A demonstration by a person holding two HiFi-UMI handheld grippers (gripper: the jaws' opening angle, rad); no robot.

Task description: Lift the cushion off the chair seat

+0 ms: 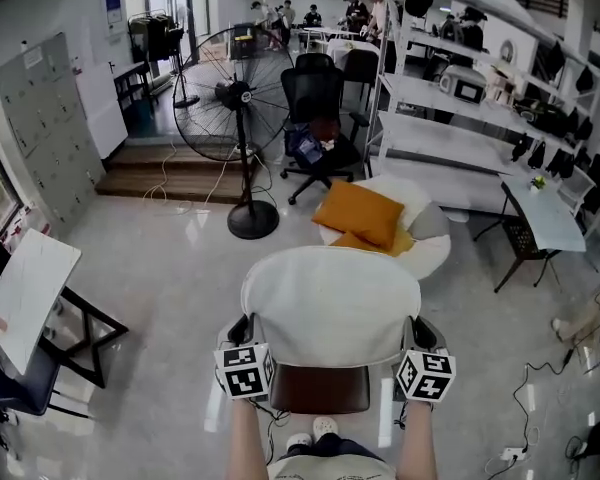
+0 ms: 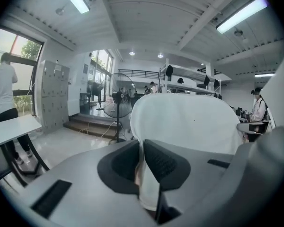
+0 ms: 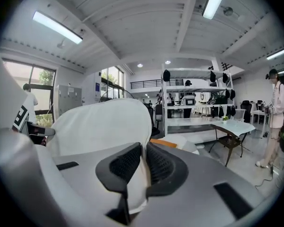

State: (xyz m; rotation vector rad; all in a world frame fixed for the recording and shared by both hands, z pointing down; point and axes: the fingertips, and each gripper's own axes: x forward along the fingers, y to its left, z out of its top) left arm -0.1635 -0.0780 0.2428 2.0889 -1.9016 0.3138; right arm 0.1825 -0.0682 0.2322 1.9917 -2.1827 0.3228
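A white cushion (image 1: 330, 303) hangs in the air in front of me, held by its two lower corners. My left gripper (image 1: 244, 340) is shut on the left corner and my right gripper (image 1: 416, 342) is shut on the right one. Below the cushion shows the brown chair seat (image 1: 320, 390). In the left gripper view the cushion (image 2: 189, 122) rises ahead, its edge pinched between the dark pads (image 2: 163, 163) of the left gripper (image 2: 142, 167). In the right gripper view the cushion (image 3: 104, 124) fills the left side, its corner clamped in the right gripper (image 3: 143, 167).
A big standing fan (image 1: 235, 98) and a black office chair (image 1: 315, 108) stand beyond. A round white seat (image 1: 430, 253) bears orange cushions (image 1: 365, 213). A white table (image 1: 30, 293) is at left, another table (image 1: 550, 213) and shelving (image 1: 450, 98) at right. A person (image 3: 277, 112) stands nearby.
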